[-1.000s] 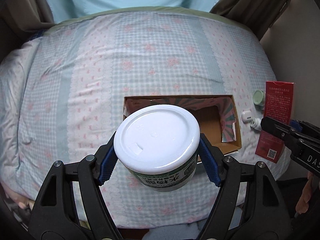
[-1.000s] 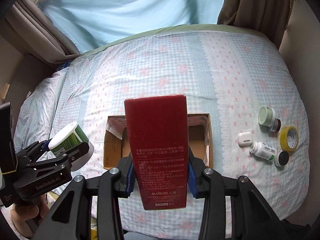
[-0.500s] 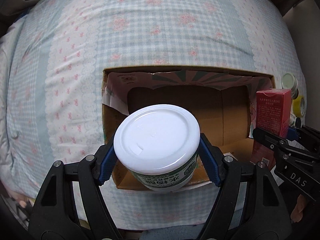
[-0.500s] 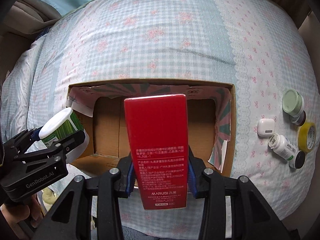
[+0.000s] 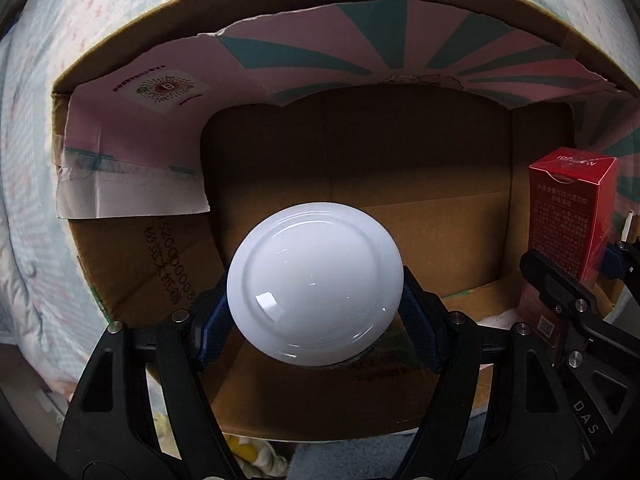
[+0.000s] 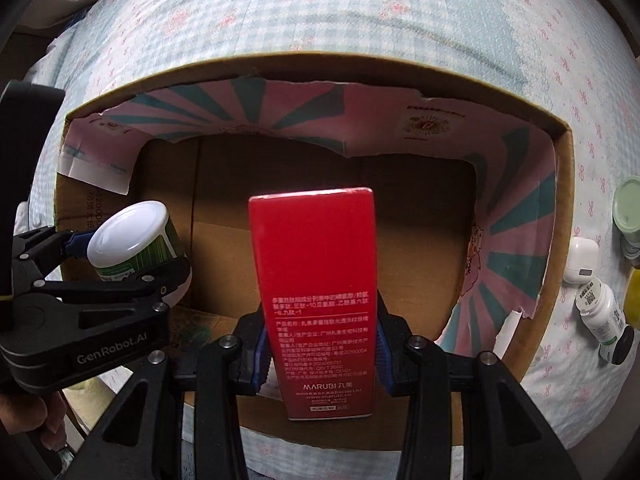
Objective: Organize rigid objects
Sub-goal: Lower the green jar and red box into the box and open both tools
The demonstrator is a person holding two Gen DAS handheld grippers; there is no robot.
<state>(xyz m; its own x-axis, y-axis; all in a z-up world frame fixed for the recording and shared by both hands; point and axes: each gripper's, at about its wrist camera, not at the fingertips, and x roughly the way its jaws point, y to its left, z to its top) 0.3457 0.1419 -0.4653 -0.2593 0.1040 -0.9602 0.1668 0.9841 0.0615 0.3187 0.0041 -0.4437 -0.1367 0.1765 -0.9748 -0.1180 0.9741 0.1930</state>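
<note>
My left gripper (image 5: 315, 320) is shut on a white-lidded jar (image 5: 314, 284) with a green label, held lid-up over the left part of an open cardboard box (image 5: 280, 16). In the right wrist view the same jar (image 6: 132, 240) sits low at the box's left side in the left gripper (image 6: 124, 264). My right gripper (image 6: 320, 350) is shut on a tall red carton (image 6: 318, 292) over the middle of the box (image 6: 560, 208). From the left wrist view the red carton (image 5: 568, 212) stands at the right, inside the box opening. Both grippers point steeply down.
The box lies on a checked bedspread (image 6: 360, 20), with pink-and-teal flaps folded inward. Right of the box lie a pale green lidded jar (image 6: 630, 204), a white earbud case (image 6: 580, 260), a white pill bottle (image 6: 602, 316) and part of a yellow tape roll (image 6: 634, 292).
Both grippers have come down toward the box with the jar and the red carton still held. The box now fills both views and the far bed has dropped out of sight.
</note>
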